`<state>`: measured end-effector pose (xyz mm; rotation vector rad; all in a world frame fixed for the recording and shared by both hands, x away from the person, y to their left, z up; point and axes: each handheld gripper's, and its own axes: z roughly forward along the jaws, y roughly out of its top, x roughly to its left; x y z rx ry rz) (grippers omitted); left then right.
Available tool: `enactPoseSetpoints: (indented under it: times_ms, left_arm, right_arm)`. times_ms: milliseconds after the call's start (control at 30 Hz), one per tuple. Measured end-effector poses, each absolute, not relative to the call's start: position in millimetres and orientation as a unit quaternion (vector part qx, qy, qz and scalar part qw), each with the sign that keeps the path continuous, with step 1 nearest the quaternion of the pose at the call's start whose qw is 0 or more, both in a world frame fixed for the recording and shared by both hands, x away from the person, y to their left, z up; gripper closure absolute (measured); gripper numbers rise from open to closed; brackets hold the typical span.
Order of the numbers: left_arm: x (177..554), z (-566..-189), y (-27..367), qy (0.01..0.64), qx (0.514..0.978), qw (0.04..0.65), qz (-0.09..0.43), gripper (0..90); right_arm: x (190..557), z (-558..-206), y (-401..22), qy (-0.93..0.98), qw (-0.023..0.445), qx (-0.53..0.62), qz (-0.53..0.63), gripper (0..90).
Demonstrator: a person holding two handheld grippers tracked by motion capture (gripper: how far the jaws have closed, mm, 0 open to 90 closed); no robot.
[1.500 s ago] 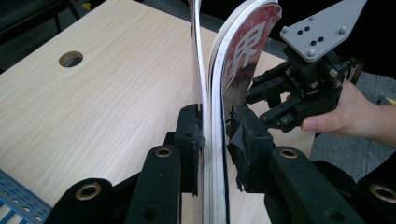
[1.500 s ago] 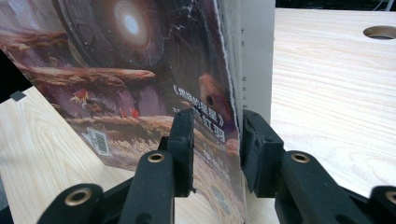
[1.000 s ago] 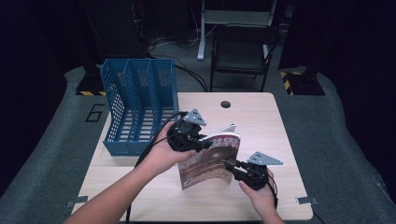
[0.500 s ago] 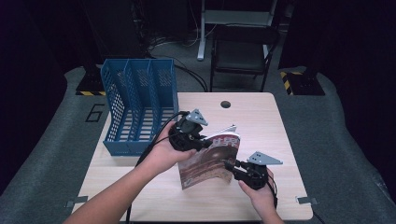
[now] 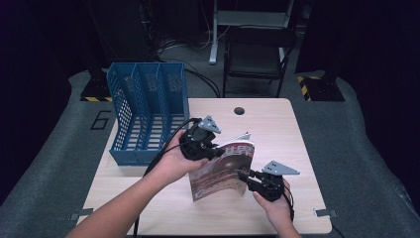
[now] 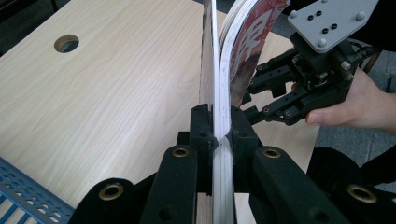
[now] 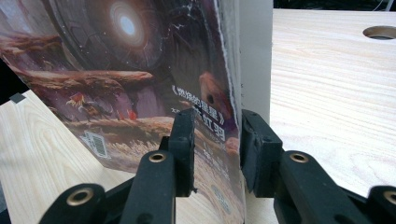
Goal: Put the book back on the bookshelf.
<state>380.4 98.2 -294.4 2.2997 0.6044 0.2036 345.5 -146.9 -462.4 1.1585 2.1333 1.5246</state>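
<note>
Left gripper (image 6: 218,122) jaws just closed, clamping magazine (image 5: 223,168) top edge; right gripper (image 7: 215,140) grips its side edge; magazine upright on table (image 5: 277,129).

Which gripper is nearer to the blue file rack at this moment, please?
Left. The left gripper grips the magazine just right of the blue file rack; the right gripper holds the magazine's far edge, further away.

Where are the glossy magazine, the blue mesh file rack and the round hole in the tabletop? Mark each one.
Glossy magazine (image 5: 218,171), high view, on the front cover.
Blue mesh file rack (image 5: 130,157), high view, on its front wall.
Round hole in the tabletop (image 6: 66,43), left gripper view, at the opening's centre.
</note>
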Motion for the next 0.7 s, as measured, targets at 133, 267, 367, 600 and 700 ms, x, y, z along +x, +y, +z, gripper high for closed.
enactPoseSetpoints:
  times_ms: [133, 267, 367, 600, 700]
  left_arm:
    - [380.2, -294.1, 97.6, 0.236, 0.897, 0.365, 0.084, 83.6]
    - [380.8, -293.7, 97.9, 0.232, 0.899, 0.363, 0.082, 83.7]
    - [381.5, -292.6, 97.1, 0.232, 0.901, 0.359, 0.078, 83.6]
    - [382.0, -290.7, 95.8, 0.228, 0.907, 0.346, 0.074, 83.5]
    - [383.0, -289.7, 95.6, 0.227, 0.91, 0.341, 0.072, 83.5]
  right_arm:
    - [345.8, -462.6, -147.1, 0.737, 0.136, 0.4, 0.528, 67.7]
    - [346.1, -462.9, -147.0, 0.735, 0.138, 0.401, 0.529, 67.4]
    - [346.4, -463.1, -147.1, 0.735, 0.137, 0.399, 0.531, 67.4]
    - [346.4, -463.1, -147.2, 0.735, 0.138, 0.399, 0.53, 67.4]
    - [346.2, -463.0, -147.2, 0.736, 0.138, 0.4, 0.529, 67.4]
